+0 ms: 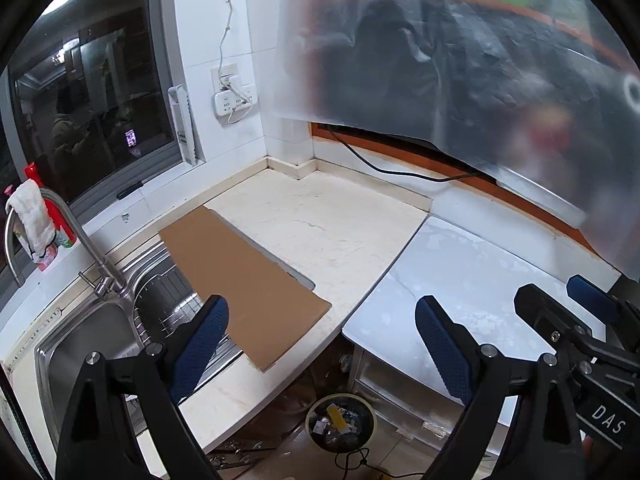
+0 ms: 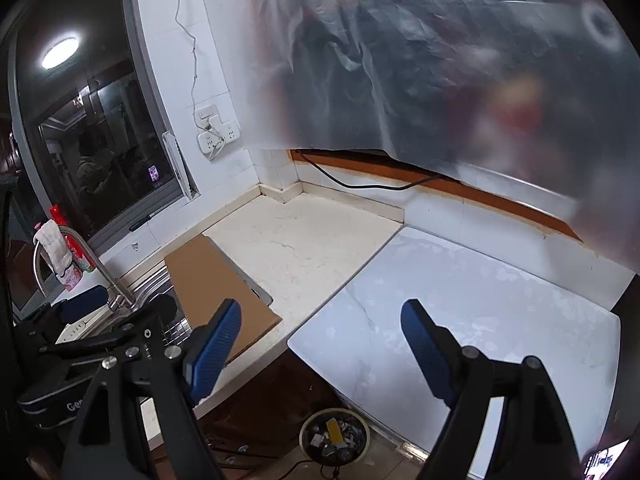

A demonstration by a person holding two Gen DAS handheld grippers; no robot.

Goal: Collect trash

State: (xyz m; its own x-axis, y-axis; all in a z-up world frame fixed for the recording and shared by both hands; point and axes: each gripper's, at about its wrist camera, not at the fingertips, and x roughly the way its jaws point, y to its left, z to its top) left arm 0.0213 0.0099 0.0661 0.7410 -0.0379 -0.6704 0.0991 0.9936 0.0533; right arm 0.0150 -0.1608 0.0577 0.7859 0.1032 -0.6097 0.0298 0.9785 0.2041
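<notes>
Nearest the lens we see our left gripper (image 1: 322, 342), its two blue-padded fingers (image 1: 200, 350) spread wide with nothing between them. Our right gripper (image 2: 320, 346) stands the same way: jaws wide apart, no object in the gap. In the left wrist view the right gripper appears at the lower right edge; in the right wrist view the left gripper appears at the lower left.

Both grippers point down over a kitchen corner. Below them, on the floor between the two counter sections, stands a round trash bin (image 1: 341, 424) holding scraps, among them a yellow piece. A black cable runs on the floor just beside the bin.

To the left lies a beige countertop (image 1: 320, 224). A flat sheet of brown cardboard (image 1: 244, 284) rests on it, partly covering the steel sink (image 1: 80, 344) and its draining rack. A curved faucet (image 1: 86, 248) rises beside the sink, with a white cloth (image 1: 30, 216) draped over it and a red bottle (image 1: 60, 220) behind.

To the right lies a white surface (image 1: 480, 280), bare of items.

A translucent plastic sheet (image 1: 460, 60) hangs across the upper right of both views and blurs whatever is behind it. On the tiled wall, a white power strip (image 1: 236, 100) hangs near the dark window (image 1: 92, 100).
</notes>
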